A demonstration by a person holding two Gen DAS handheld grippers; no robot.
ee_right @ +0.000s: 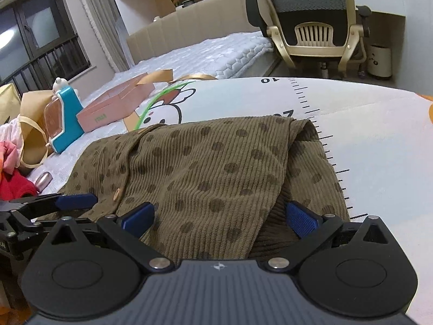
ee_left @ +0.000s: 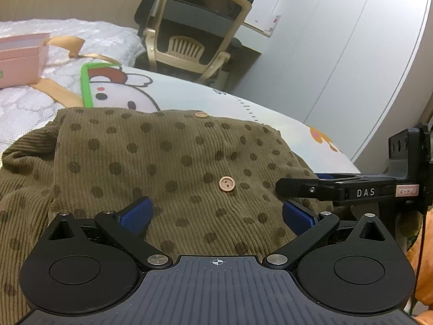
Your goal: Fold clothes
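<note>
Centre frame, our left tongs (ee_left: 216, 214) and right tongs (ee_right: 219, 216) gape over the dotted cardigan (ee_left: 162, 162); seemingly unpinned, its fold could slip open.

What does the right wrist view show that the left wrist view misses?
Only the right wrist view: the window, a blue toy, red clothes and a white bin. Only the left wrist view: a full button on the garment. Both: the brown dotted garment, the pink box, the chair, and each open gripper.
</note>
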